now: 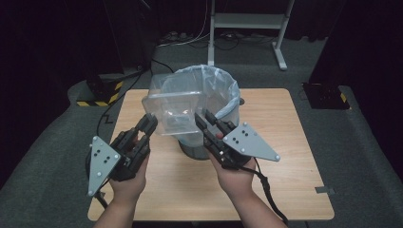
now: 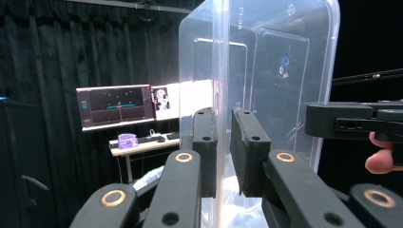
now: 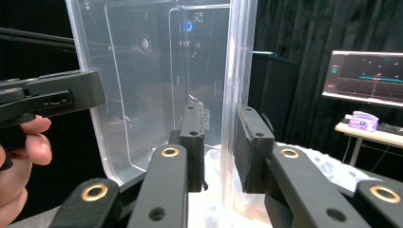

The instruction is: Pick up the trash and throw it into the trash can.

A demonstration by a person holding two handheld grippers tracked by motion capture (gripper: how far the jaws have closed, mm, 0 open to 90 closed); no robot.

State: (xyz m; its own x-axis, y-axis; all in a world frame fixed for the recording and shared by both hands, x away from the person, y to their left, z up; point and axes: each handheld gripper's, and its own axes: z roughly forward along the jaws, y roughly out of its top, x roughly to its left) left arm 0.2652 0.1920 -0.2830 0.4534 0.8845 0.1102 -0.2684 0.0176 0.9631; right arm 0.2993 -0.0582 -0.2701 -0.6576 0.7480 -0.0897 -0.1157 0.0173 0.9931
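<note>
Gripping the clear plastic bin (image 1: 173, 111) by its two side rims, left fingers (image 1: 147, 124) and right fingers (image 1: 205, 121) clamped, I hold it tipped between them, over the lined trash can (image 1: 223, 90) just beyond. Maintain equal clamp pressure; keep the opening centered above the liner.

Two black grippers are seen: the left gripper (image 1: 151, 124) and the right gripper (image 1: 205, 122), each topped by a grey three-cornered plate dotted with white studs. Brass-ringed screws are set behind the ribbed black pads (image 2: 247, 142). A black cable is trailed behind the right gripper.
</note>
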